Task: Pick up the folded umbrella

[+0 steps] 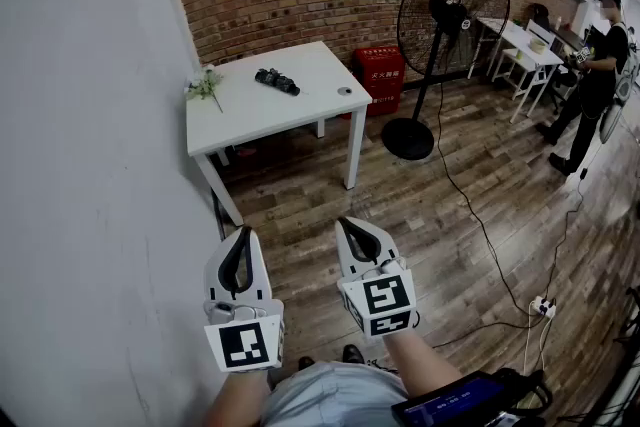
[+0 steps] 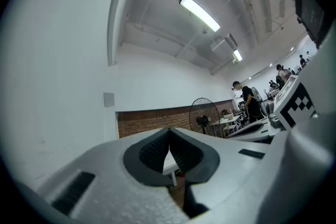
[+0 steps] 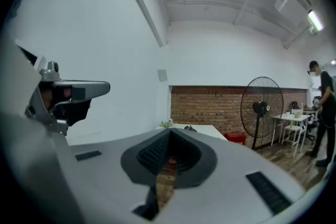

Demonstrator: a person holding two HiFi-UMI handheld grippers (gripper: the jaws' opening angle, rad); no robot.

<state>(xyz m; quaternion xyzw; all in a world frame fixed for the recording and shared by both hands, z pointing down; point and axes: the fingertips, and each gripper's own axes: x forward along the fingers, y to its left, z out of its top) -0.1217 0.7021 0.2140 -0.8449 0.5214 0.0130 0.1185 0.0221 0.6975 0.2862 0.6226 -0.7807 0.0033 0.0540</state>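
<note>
Folded umbrella (image 1: 276,80), dark in colour, lies on the white bench (image 1: 262,115) toward its far side, in front of the brick wall. A green sprig (image 1: 205,86) sits at the bench's left edge and a small round item (image 1: 345,91) near its right edge. The left gripper (image 1: 245,231) and right gripper (image 1: 346,221) are side by side over the wooden floor (image 1: 420,215), near the person and well short of the bench. Each has its jaws closed together with nothing between them. A standing fan (image 1: 450,15) and a red crate (image 1: 380,70) stand right of the bench.
</note>
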